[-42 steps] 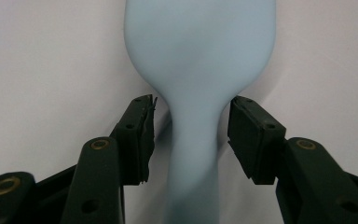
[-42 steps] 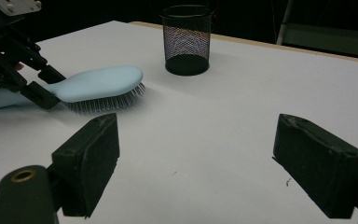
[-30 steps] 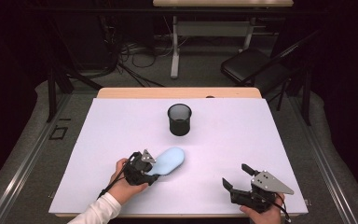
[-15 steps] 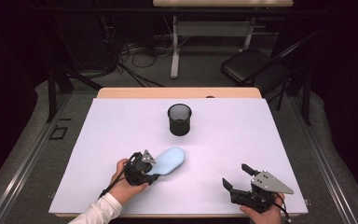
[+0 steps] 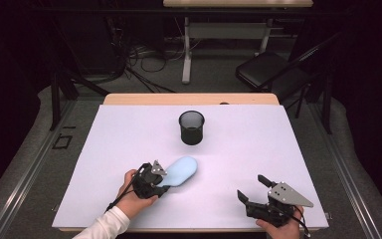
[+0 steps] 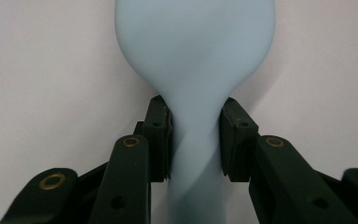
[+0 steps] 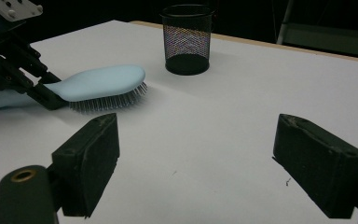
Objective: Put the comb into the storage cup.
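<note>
My left gripper (image 6: 195, 140) clamped on hairbrush (image 5: 179, 171) neck, bristles down on table (image 5: 278, 149). Lift level, keep squeeze firm, steer handle toward mesh cup (image 5: 191, 127). Right gripper (image 5: 256, 191) spread, idle.

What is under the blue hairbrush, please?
Its bristles point down onto the white table. The left gripper clamps its handle. The table beneath the hairbrush is covered.
</note>
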The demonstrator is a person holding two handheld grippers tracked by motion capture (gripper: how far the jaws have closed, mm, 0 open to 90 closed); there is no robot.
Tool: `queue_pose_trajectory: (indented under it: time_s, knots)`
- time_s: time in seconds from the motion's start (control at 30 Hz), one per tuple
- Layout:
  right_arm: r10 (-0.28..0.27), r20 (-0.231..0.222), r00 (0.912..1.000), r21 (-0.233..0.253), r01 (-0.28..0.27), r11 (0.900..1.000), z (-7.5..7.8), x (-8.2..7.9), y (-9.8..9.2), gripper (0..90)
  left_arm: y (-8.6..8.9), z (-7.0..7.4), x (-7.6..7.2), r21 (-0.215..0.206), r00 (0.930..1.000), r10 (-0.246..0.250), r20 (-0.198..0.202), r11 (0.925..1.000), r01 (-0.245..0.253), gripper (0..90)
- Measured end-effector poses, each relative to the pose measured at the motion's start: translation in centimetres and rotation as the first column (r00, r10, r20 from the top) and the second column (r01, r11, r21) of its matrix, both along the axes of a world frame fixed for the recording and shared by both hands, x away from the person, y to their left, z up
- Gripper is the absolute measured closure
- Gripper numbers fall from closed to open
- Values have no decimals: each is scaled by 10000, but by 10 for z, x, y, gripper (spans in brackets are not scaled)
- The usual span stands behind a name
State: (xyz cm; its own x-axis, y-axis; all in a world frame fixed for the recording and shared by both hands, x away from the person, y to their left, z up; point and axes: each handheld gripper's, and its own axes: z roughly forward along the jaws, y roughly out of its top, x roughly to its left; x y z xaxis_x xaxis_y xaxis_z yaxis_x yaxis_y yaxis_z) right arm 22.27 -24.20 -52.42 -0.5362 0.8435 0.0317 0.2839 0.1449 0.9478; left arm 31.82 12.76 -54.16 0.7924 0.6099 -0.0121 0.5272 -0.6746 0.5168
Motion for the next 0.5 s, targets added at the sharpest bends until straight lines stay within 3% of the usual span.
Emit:
queue_pose_trajectory:
  time_s: [0.5]
  knots:
    - [13,-62,10000,-50,-13,10000,0,1,0,142,1,0,-1,-27,10000,23,6,10000,-23,692]
